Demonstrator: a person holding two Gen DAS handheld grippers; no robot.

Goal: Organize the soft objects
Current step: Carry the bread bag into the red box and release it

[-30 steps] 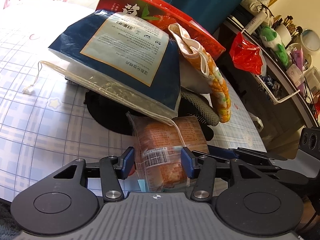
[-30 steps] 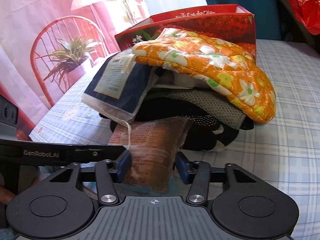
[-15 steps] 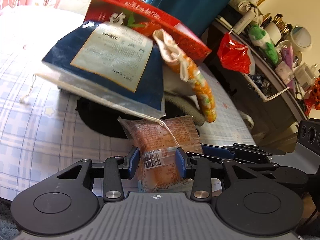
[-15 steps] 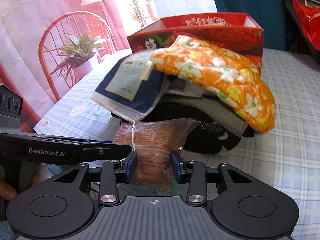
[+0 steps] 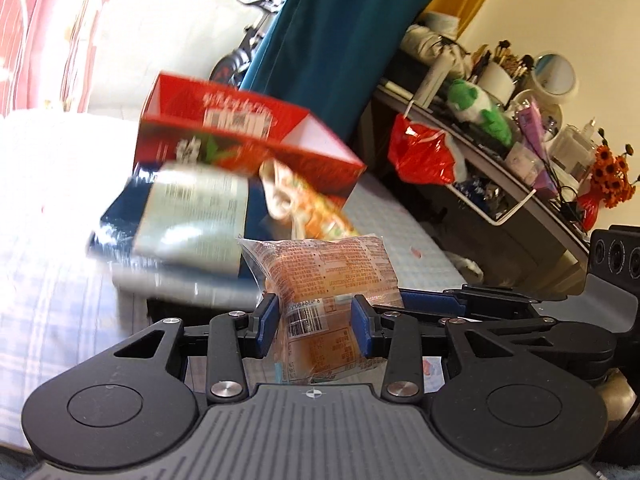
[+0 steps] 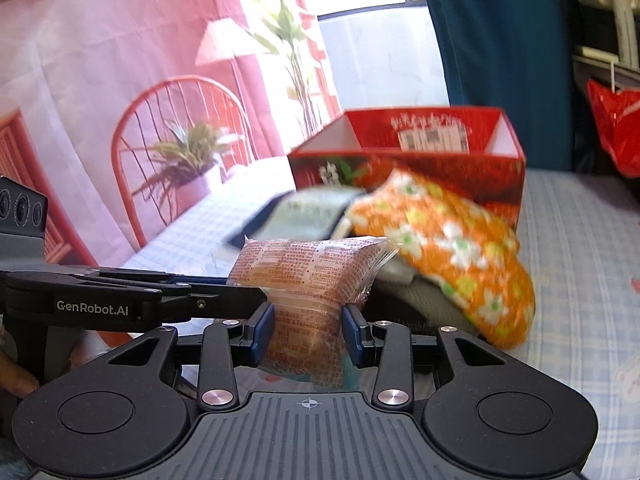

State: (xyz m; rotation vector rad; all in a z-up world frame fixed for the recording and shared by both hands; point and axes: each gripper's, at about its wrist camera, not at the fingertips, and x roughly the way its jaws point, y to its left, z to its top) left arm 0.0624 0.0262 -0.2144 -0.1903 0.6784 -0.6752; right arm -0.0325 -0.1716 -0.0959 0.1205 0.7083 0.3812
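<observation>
Red box [image 6: 404, 168] open, label inside; both tools clamp orange packet [image 5: 320, 276].

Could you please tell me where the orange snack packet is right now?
In both wrist views, the orange snack packet sits low and central, pinched between the left gripper and right gripper, just in front of the floral oven mitt.

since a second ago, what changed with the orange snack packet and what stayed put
Both grippers closed onto the orange snack packet: the left gripper has just been closing, the packet between its pads, and the right gripper pinches it too. Together they lifted it up and out from under the pile. The red box, floral oven mitt and blue bag stayed on the table.
</observation>
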